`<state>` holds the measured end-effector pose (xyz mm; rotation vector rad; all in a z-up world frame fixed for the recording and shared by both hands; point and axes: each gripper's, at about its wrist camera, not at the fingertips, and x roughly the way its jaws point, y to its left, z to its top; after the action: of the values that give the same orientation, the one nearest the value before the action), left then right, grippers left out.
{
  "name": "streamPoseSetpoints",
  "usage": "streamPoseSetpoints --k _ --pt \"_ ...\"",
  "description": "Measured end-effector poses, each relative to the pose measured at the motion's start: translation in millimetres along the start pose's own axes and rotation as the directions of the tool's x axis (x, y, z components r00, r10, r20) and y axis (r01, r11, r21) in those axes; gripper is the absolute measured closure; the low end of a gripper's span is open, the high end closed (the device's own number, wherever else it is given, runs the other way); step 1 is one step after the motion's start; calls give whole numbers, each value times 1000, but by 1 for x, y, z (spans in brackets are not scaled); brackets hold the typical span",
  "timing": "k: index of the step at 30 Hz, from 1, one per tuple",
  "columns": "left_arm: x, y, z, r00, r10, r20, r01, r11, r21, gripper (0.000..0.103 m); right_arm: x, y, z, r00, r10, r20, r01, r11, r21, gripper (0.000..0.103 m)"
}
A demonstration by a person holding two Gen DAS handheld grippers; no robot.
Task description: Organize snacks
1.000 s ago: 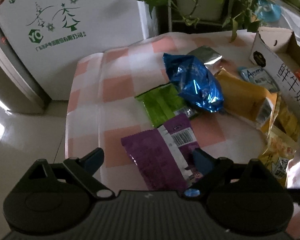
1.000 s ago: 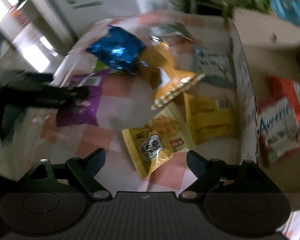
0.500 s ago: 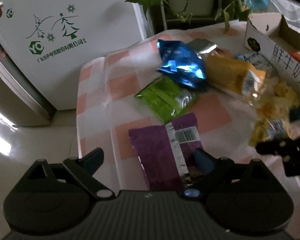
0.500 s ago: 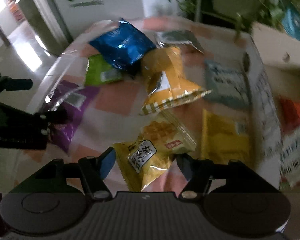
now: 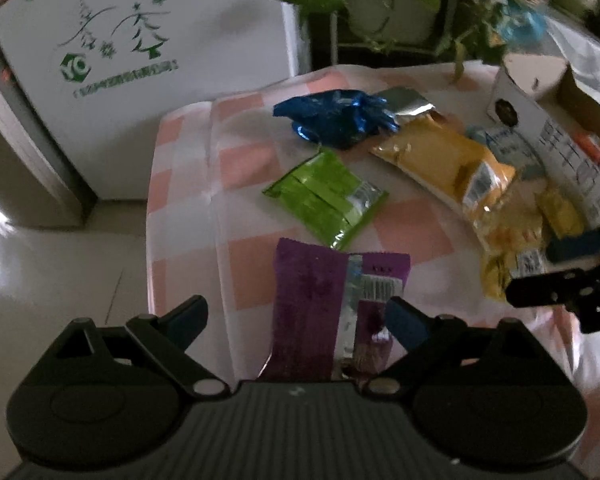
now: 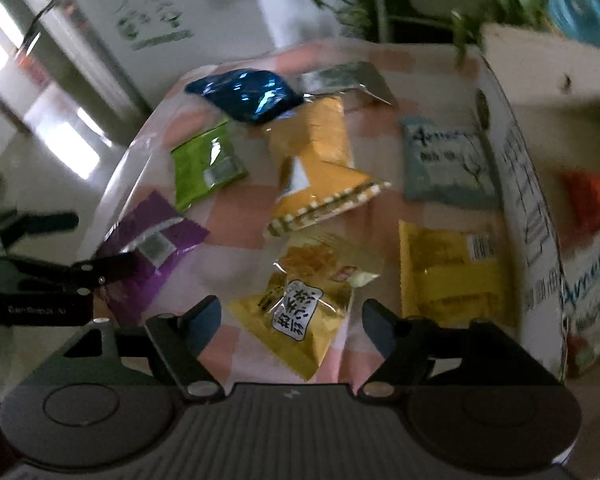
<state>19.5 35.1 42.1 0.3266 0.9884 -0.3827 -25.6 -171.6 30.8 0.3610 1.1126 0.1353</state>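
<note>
the left gripper point(image 5: 296, 320) hangs low over the near edge of the worktop point(image 5: 188, 168), its fingers spread wide around the purple packet point(image 5: 320, 304), which lies flat between them with nothing gripped. the right gripper point(image 6: 292, 322) is likewise wide and empty, framing the small yellow packet point(image 6: 300, 320) just ahead of it.

the cardboard box point(image 6: 532, 208) stands at about 3 o'clock from the yellow packet, with a red and white packet point(image 6: 592, 256) inside; it is probably the goal for the loose snacks. the green packet point(image 5: 326, 198), blue foil bag point(image 5: 332, 120) and long orange bag point(image 5: 448, 164) lie farther off toward 12 and 1 o'clock.

to do the pick well, each gripper should drop until one finger slides under a crimped edge, since a flat packet gives little to pinch. closing across the short width should bunch the film into a ridge. whether the purple packet overhangs the worktop edge is hard to tell in this dim view; if it does, gripping that overhang would be easier.
</note>
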Motion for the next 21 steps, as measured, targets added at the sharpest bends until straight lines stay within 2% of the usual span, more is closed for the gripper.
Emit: streamPoseSetpoints --k 4,9,13,19,21 --pt "5 -6 -1 1000 31 -4 -31 999 32 8 3 5 -2 999 -48 -3 48 998 37 20" --pt "6 -11 -4 1000 19 13 -20 998 62 8 13 12 -2 994 -104 -19 105 993 46 20" --pt "9 -17 -3 1000 8 16 -9 997 81 8 19 21 0 989 -149 -3 149 989 2 21" --pt "26 -27 -7 999 30 -33 -25 991 132 7 28 35 3 978 -207 16 208 974 -88 22" --pt "27 -30 -12 998 56 -10 -54 986 157 0 29 38 3 979 -203 11 203 972 -121 22"
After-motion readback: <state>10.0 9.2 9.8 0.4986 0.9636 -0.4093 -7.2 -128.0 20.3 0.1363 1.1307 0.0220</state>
